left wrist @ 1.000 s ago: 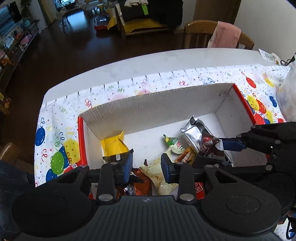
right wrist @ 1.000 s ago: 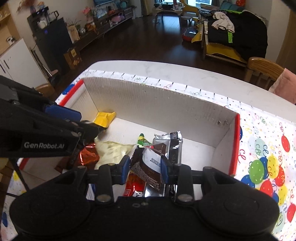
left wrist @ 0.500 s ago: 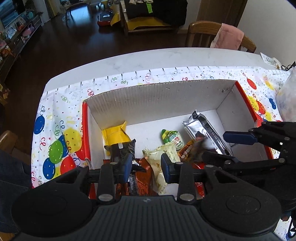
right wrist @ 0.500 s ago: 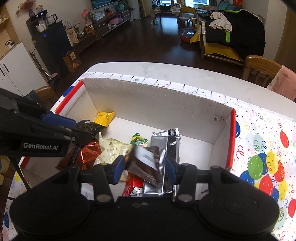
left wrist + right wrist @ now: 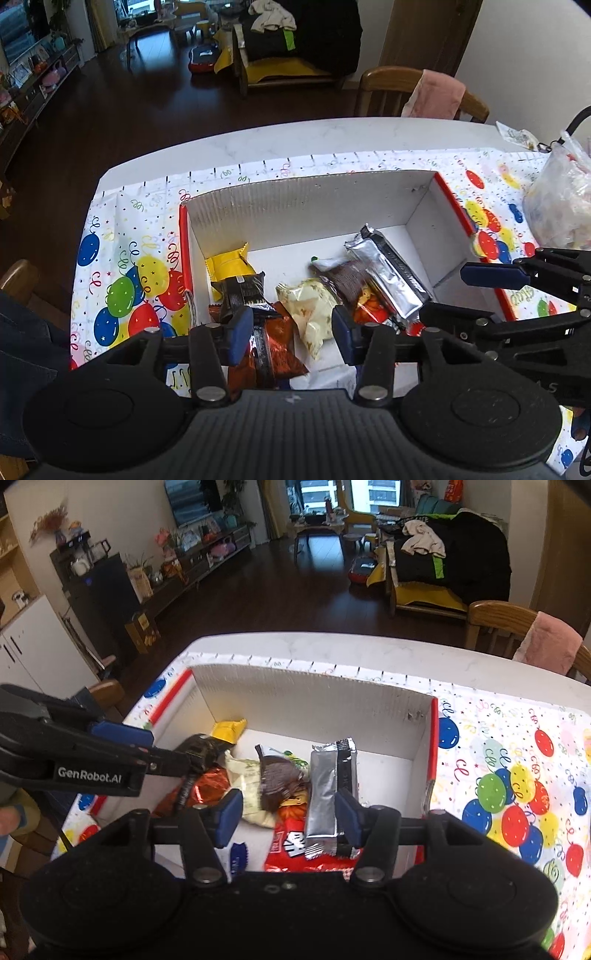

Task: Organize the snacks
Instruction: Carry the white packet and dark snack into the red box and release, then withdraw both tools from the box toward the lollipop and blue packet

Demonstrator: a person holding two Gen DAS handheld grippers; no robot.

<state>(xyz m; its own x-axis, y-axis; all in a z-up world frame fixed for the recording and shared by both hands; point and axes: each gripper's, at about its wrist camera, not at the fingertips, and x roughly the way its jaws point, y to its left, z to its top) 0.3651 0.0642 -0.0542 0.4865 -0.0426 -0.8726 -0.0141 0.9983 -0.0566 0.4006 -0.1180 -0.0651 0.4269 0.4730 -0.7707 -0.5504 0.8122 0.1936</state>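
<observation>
One white cardboard box [image 5: 310, 199] on the table [image 5: 258, 144] holds about eight snack packets — among them one yellow [image 5: 227, 264], one cream [image 5: 314, 308], one silver [image 5: 388, 277], one blurred brown [image 5: 275, 779]. Both hand-held grippers tilt steeply down over its near edge, the left hand-held gripper [image 5: 291, 334] at 6 o'clock of the cream packet, the right hand-held gripper [image 5: 286, 816] beside the silver one; each pair of jaws, just opening, stands spread and empty.

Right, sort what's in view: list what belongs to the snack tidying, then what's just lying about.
Job:
cardboard box
yellow packet
silver bar wrapper
brown chocolate packet
cream packet
orange foil packet
red packet

Lying about:
balloon tablecloth
clear plastic bag
pink cloth on chair
</observation>
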